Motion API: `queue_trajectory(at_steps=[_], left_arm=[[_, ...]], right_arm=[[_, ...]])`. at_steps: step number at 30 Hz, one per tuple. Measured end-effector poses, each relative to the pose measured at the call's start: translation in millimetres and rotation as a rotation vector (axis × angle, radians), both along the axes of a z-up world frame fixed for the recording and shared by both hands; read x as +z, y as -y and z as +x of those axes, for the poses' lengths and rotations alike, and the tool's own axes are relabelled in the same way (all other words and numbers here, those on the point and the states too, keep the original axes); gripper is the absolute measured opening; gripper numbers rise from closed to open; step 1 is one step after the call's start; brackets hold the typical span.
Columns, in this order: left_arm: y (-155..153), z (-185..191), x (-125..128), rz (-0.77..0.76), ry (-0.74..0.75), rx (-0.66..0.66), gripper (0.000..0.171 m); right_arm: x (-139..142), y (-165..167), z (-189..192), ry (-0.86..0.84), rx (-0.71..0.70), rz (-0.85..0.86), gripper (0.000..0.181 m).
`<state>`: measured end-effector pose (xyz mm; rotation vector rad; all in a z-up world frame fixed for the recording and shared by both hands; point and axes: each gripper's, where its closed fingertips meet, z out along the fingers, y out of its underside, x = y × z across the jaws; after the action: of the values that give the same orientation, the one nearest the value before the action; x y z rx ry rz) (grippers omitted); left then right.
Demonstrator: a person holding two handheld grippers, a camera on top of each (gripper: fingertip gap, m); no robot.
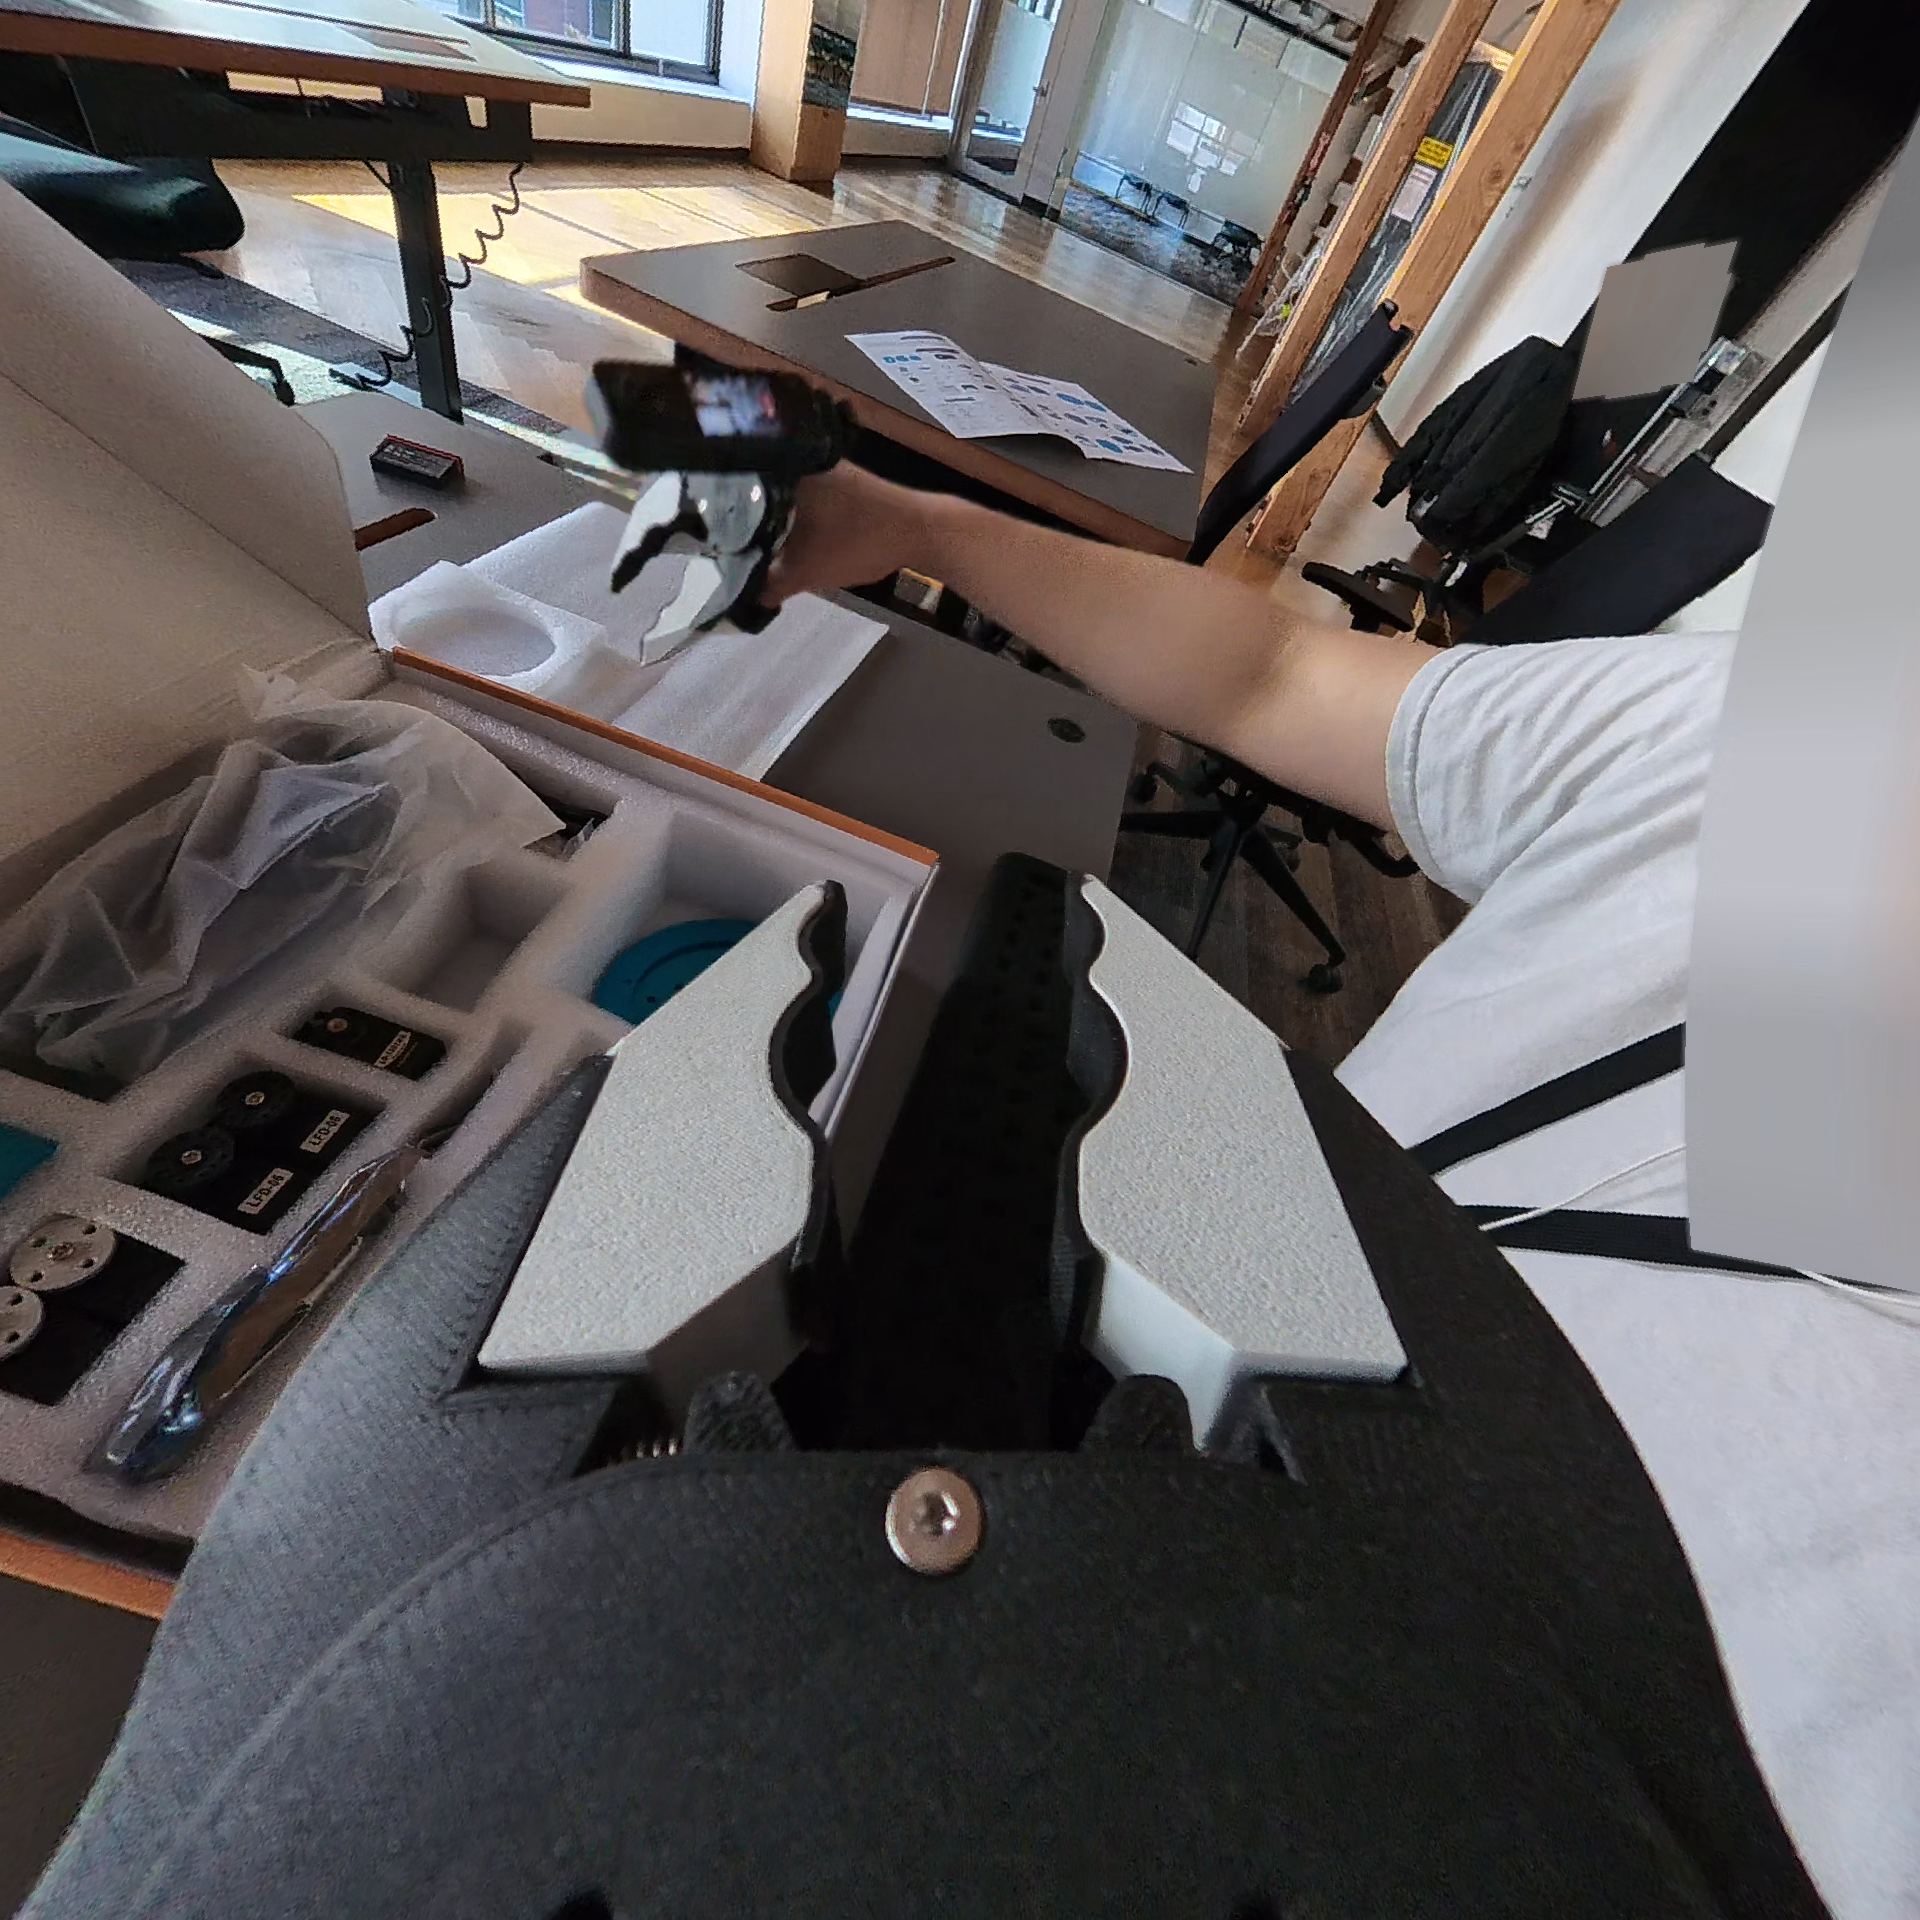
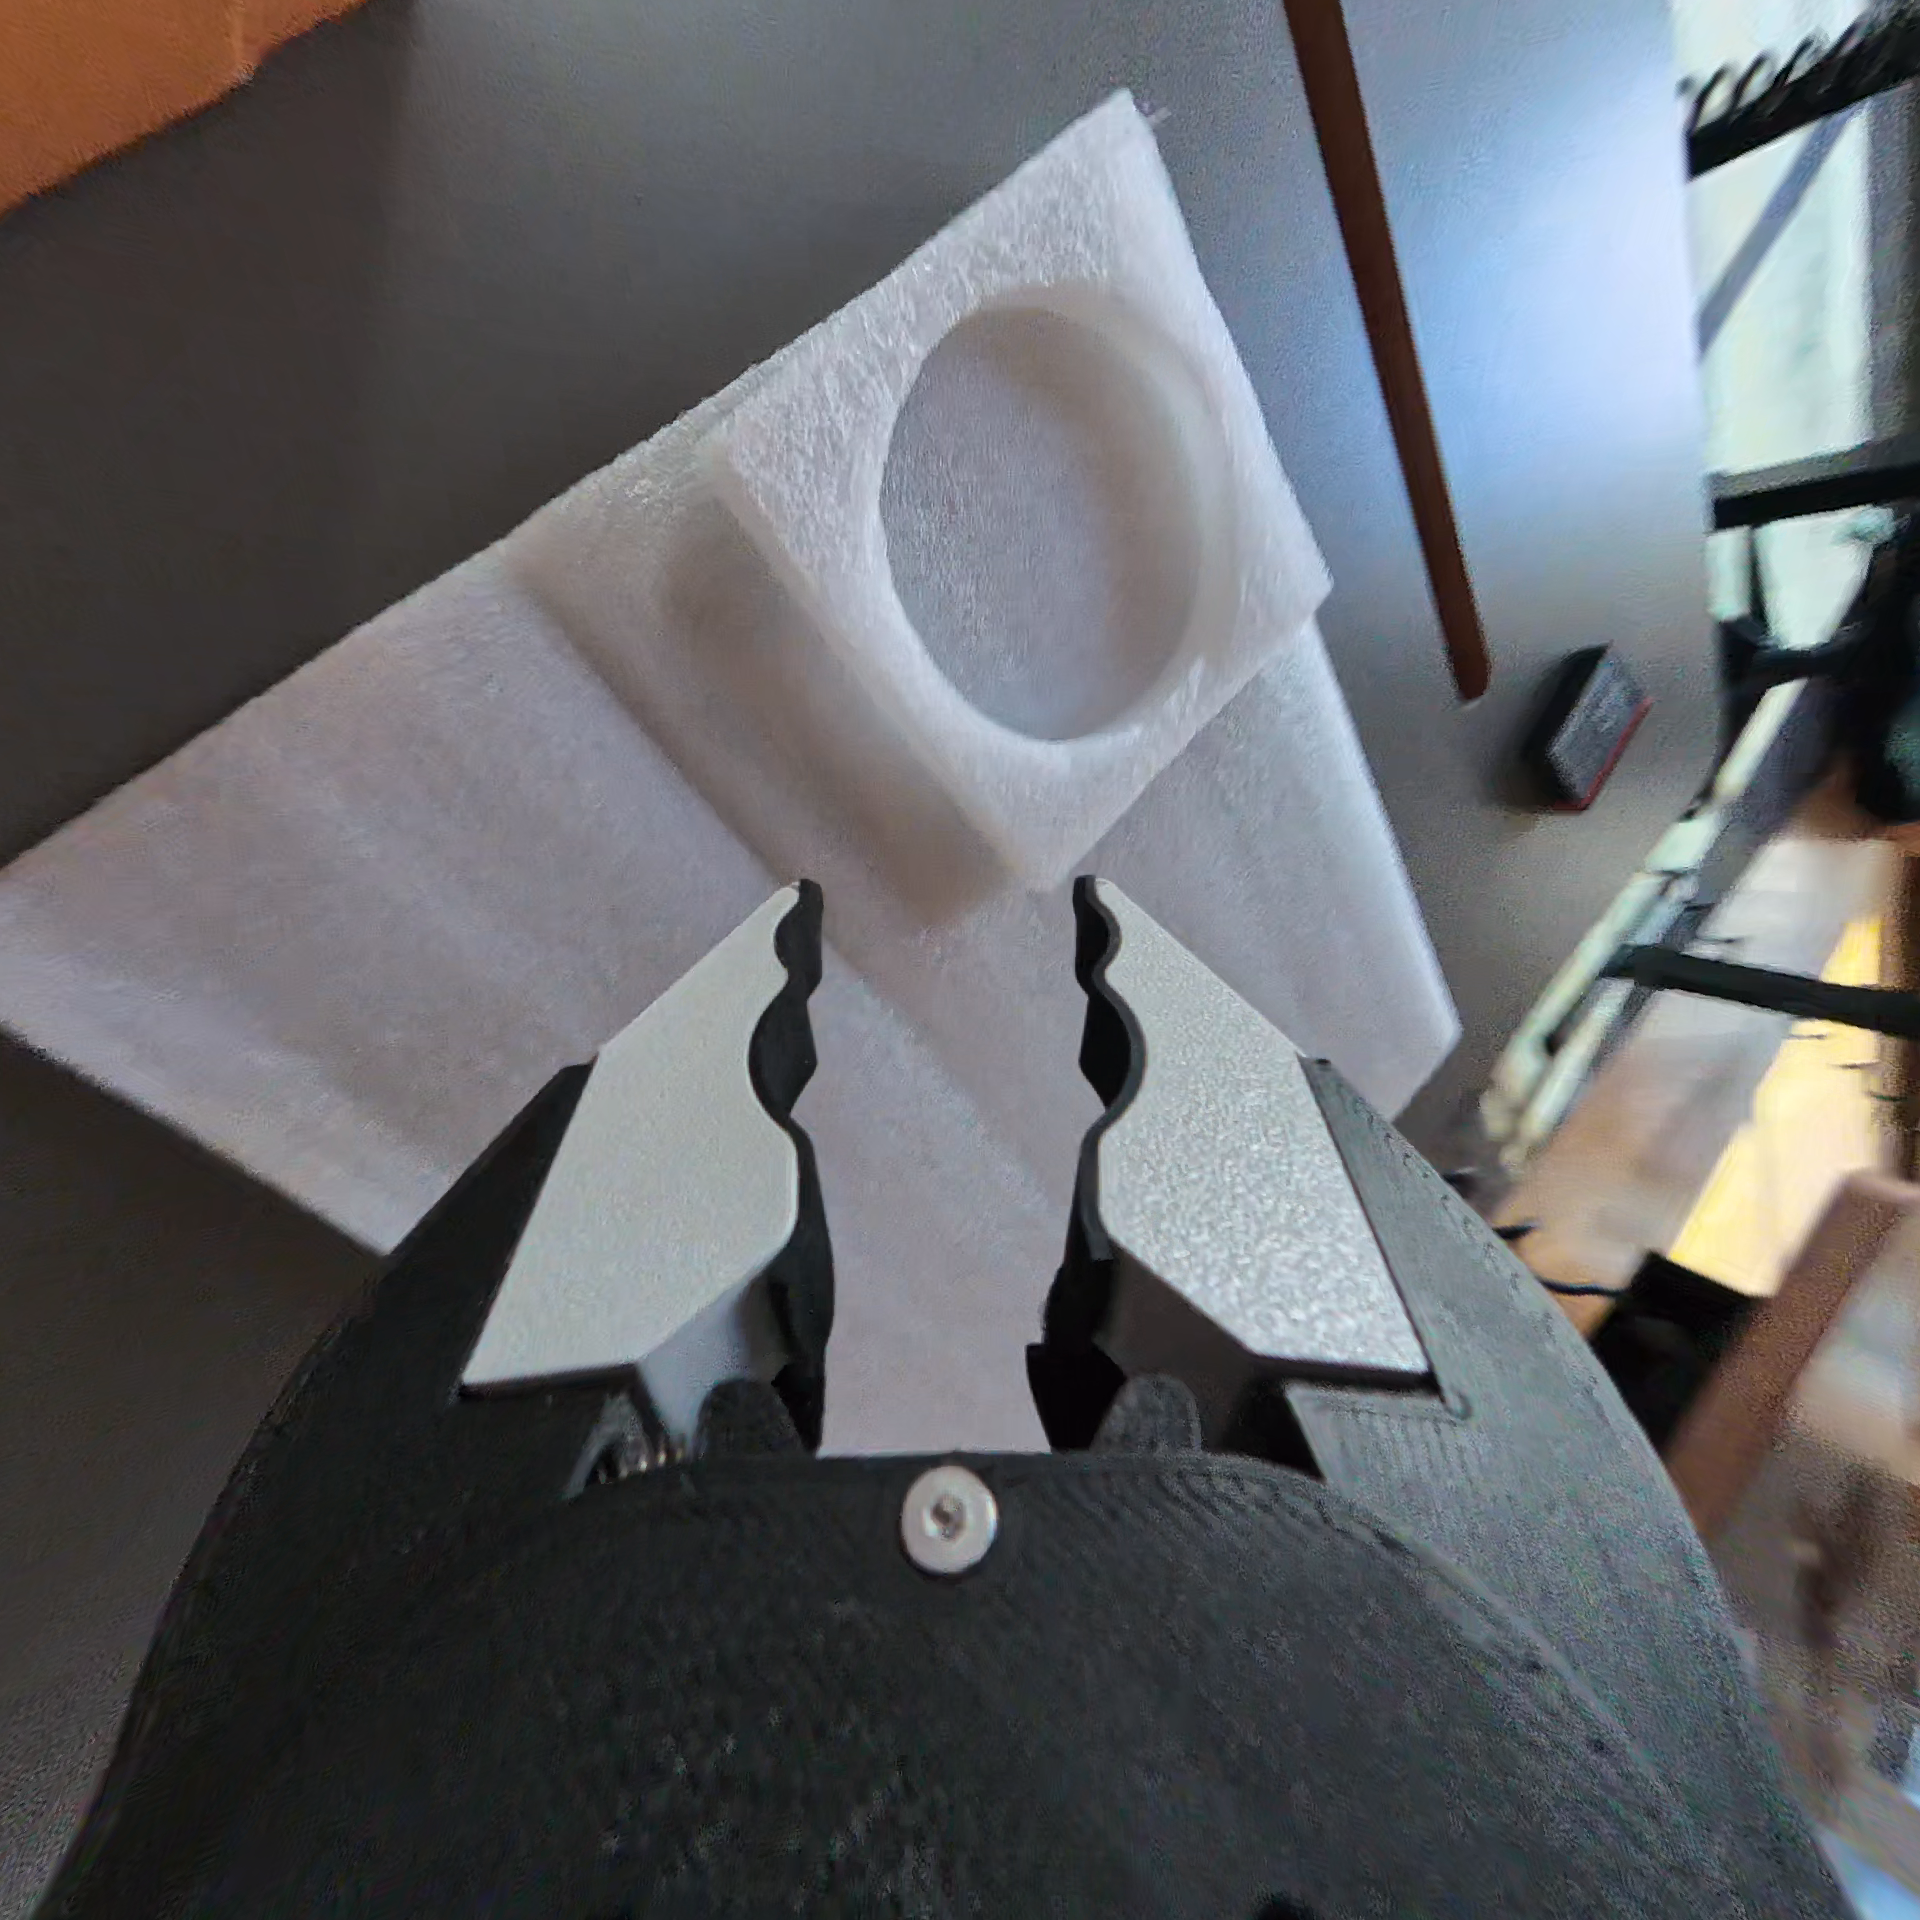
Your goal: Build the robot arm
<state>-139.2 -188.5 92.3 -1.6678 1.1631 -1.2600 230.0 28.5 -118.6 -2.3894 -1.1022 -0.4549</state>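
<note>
My left gripper [image 1: 954, 891] is open, at the right corner of an open cardboard box [image 1: 665, 748]. A black dotted strip [image 1: 987, 1091] fills the gap along its right finger; I cannot tell what it is. The box's white foam insert holds a teal disc [image 1: 665, 966], black motor-like parts [image 1: 249, 1132], silver discs [image 1: 62, 1252], a bagged tool [image 1: 260, 1309] and crumpled plastic wrap [image 1: 208, 862]. My right gripper [image 2: 940, 904] is open and empty just above a white foam sheet [image 2: 416, 883], close to a foam block with a round recess [image 2: 1049, 561]. It also shows in the left wrist view [image 1: 665, 592], blurred.
A small black block with a red rim [image 2: 1590, 738] lies on the grey table [image 2: 312, 364] beyond the foam, near a brown slot [image 2: 1371, 343]. A printed leaflet [image 1: 1018, 400] lies on a farther table. Office chairs [image 1: 1247, 831] stand to the right. A person's arm [image 1: 1143, 644] reaches across. The grippers' ends are close to 50 centimetres from one another.
</note>
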Motion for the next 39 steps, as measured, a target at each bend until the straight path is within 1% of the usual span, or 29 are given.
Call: queue_trajectory(at_steps=[2, 3, 4, 5, 6, 8, 12, 13, 19, 25, 27, 28, 29, 30, 31, 32, 33, 34, 35, 36, 38, 39], left_arm=[[5, -2, -2, -0.001, -0.006, -0.004, 0.042], [8, -2, -5, -0.002, -0.012, -0.007, 0.042], [10, -3, -7, -0.003, -0.017, -0.01, 0.042], [13, -4, -9, -0.005, -0.02, -0.013, 0.042], [15, -5, -11, -0.008, -0.02, -0.015, 0.042], [18, -5, -11, -0.014, -0.011, -0.018, 0.042], [22, -6, -4, -0.022, 0.023, -0.022, 0.042], [21, -7, -3, -0.019, 0.025, -0.018, 0.042], [22, -8, 4, -0.005, 0.022, -0.004, 0.042], [22, -13, 2, -0.003, 0.007, 0.018, 0.043], [20, -17, 4, -0.008, 0.019, 0.029, 0.044], [19, -20, 5, -0.005, 0.024, 0.039, 0.045], [19, -23, 6, 0.003, 0.027, 0.051, 0.045], [18, -27, 5, 0.012, 0.027, 0.065, 0.045], [16, -31, 5, 0.019, 0.027, 0.079, 0.045], [15, -35, 3, 0.022, 0.028, 0.093, 0.045], [13, -38, 2, 0.021, 0.033, 0.105, 0.045], [12, -41, 2, 0.018, 0.044, 0.114, 0.045], [11, -44, 2, 0.016, 0.059, 0.12, 0.044], [10, -46, 3, 0.013, 0.073, 0.128, 0.044], [8, -50, 4, 0.011, 0.101, 0.141, 0.043], [8, -52, 5, 0.009, 0.114, 0.144, 0.043]], right_arm=[[10, 23, 7, -0.229, -0.099, -0.076, 0.049], [12, 35, 10, -0.359, -0.152, -0.113, 0.056], [12, 47, 11, -0.485, -0.189, -0.162, 0.072], [7, 55, 16, -0.565, -0.236, -0.188, 0.078], [-1, 61, 25, -0.581, -0.27, -0.194, 0.083], [-22, 74, 40, -0.513, -0.276, -0.2, 0.093], [-44, 79, 38, -0.481, -0.262, -0.179, 0.094], [-42, 74, 36, -0.495, -0.254, -0.149, 0.093], [-43, 50, 36, -0.511, -0.279, -0.13, 0.092], [-43, 40, 35, -0.512, -0.264, -0.131, 0.092], [-33, 37, 36, -0.486, -0.253, -0.088, 0.097], [-18, 35, 31, -0.486, -0.223, -0.032, 0.097], [5, 33, 18, -0.503, -0.166, 0.041, 0.096], [34, 35, -5, -0.529, -0.074, 0.11, 0.092], [63, 44, -36, -0.56, 0.045, 0.148, 0.082], [89, 59, -74, -0.6, 0.188, 0.149, 0.077], [109, 77, -112, -0.628, 0.327, 0.123, 0.071], [119, 94, -145, -0.628, 0.44, 0.077, 0.06], [121, 104, -171, -0.597, 0.505, 0.032, 0.056], [115, 109, -191, -0.549, 0.53, -0.015, 0.055], [91, 119, -220, -0.468, 0.532, -0.153, 0.049], [77, 123, -229, -0.446, 0.504, -0.225, 0.043]])
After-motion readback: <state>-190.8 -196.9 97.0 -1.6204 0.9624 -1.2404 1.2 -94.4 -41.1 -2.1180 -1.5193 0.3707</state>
